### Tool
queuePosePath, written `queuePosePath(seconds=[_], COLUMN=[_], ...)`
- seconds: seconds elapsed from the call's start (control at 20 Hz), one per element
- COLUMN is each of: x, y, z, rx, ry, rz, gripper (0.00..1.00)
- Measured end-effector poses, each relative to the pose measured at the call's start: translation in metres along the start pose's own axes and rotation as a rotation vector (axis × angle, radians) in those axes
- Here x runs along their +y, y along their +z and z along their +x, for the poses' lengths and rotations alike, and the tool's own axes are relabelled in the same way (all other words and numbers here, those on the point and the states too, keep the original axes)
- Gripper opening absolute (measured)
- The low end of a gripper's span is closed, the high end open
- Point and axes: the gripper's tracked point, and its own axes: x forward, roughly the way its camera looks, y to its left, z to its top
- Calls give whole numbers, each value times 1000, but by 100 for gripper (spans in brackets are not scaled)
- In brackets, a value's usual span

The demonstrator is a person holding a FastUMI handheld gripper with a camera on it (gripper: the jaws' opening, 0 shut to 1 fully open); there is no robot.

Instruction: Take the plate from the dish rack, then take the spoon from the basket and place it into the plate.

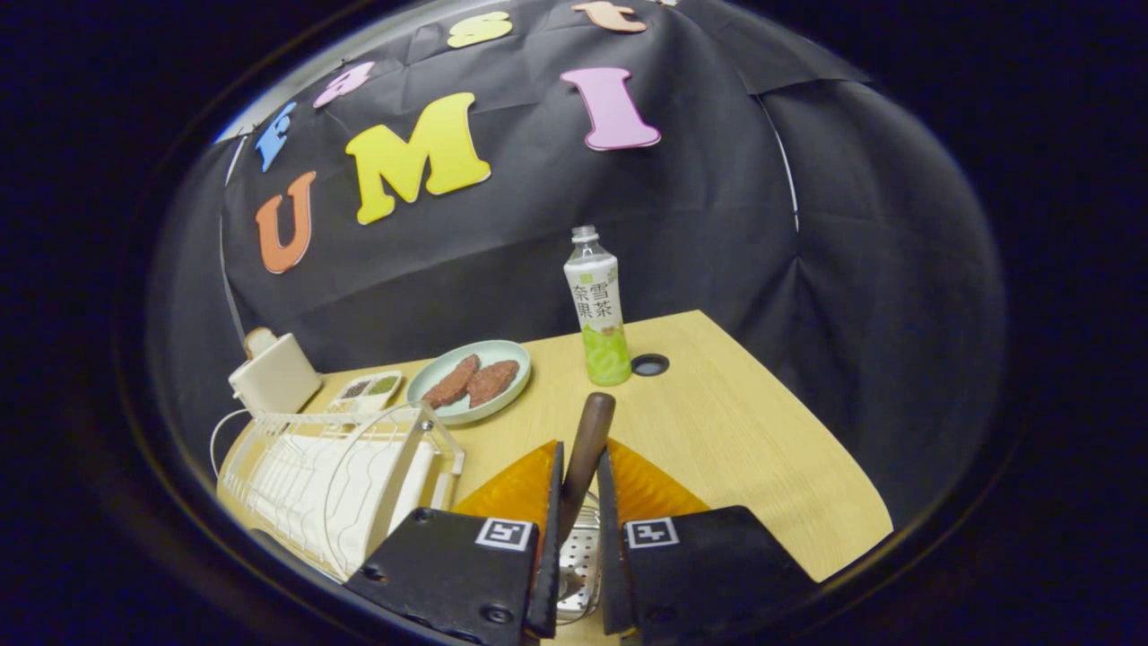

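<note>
My gripper [580, 453] is shut on the dark brown handle of the spoon [594, 422]. The handle stands nearly upright between the two fingers, its end sticking out above the fingertips. The spoon's bowl is hidden below the fingers. Under the gripper, in the gap between the fingers, shows the perforated metal basket [578, 565]. The white wire dish rack [314, 475] stands to the left of the fingers, with no plate visible in its slots. Beyond the rack lies a pale green plate [430, 381] with two brown food pieces on it.
A green-and-white drink bottle [599, 314] stands upright just beyond the fingers, next to a round cable hole [649, 364] in the wooden table [744, 431]. A small seasoning tray [366, 389] and a white box [275, 375] sit behind the rack. The table's edge runs along the right.
</note>
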Motion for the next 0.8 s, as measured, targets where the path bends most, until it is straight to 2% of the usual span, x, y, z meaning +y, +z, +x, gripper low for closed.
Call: queuePosePath(seconds=[0.1, 0.2, 0.45, 0.8], x=[-1, 11, 29, 79], y=[7, 17, 49, 84], z=[-10, -26, -68, -162], rx=[-34, -81, -201, -370], ry=[-37, -16, -39, -38], rz=[-4, -22, -94, -211], gripper=[19, 18, 17, 17])
